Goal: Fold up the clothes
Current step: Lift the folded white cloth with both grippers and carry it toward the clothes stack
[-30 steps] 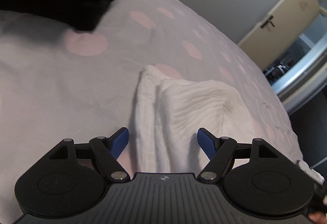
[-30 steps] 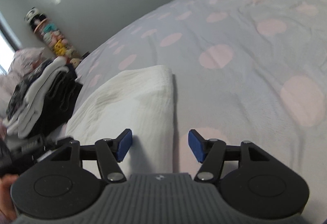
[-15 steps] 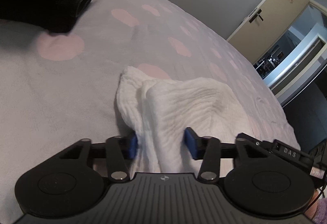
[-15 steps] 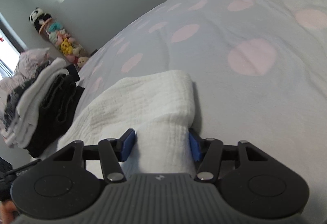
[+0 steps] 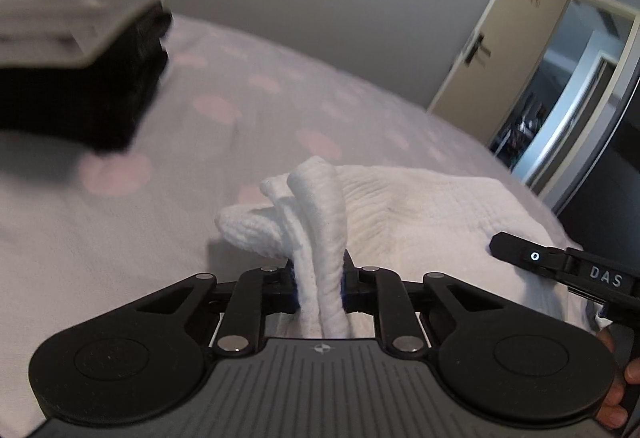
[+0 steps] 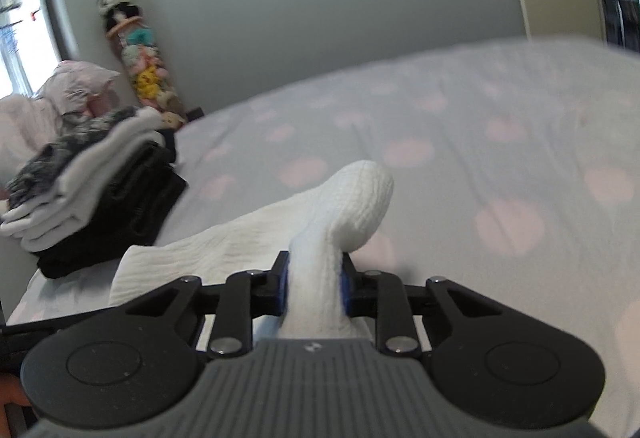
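Both your grippers are closing, the left gripper (image 5: 319, 288) and the right gripper (image 6: 314, 288) each pinching a bunched end of the white garment (image 5: 420, 206), which sags between them onto the spotted bedspread (image 6: 500, 118). You hold only thick gathered folds (layers uneven at the left), so an inner layer could slip free as you lift, spoiling the fold. Watch the folded stack (image 6: 92, 194) nearby; a wide swing could topple it.

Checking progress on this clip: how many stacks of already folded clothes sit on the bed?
1. A single stack of folded clothes, black garments below, white and mottled grey ones above, sits on the dotted grey bedspread at its far left; the left wrist view shows it too. Others may lie out of frame.
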